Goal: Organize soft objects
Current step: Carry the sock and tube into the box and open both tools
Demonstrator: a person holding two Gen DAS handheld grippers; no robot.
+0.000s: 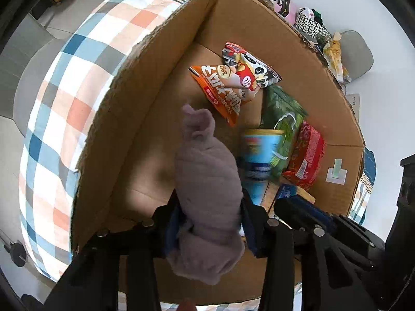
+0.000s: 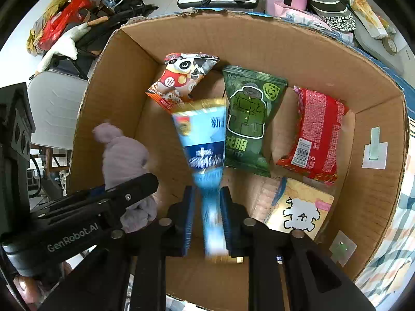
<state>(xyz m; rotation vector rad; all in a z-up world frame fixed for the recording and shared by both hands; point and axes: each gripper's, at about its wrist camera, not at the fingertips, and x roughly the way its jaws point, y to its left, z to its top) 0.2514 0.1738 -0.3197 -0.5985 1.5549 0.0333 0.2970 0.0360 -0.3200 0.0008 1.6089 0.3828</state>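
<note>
My left gripper (image 1: 210, 217) is shut on a rolled mauve sock (image 1: 207, 181) and holds it over the left side of the open cardboard box (image 1: 145, 98). The sock also shows in the right wrist view (image 2: 124, 158), held by the left gripper (image 2: 135, 189). My right gripper (image 2: 206, 215) is shut on a light blue snack packet (image 2: 205, 150), blurred, held above the box floor (image 2: 207, 272). The blue packet also shows in the left wrist view (image 1: 262, 155).
In the box lie a panda packet (image 2: 184, 75), an orange packet (image 1: 220, 90), a green packet (image 2: 246, 119), a red packet (image 2: 316, 134) and a yellow dog-print packet (image 2: 298, 207). The box sits on a checked bedcover (image 1: 64, 103). Bags and clutter lie beyond (image 2: 326, 5).
</note>
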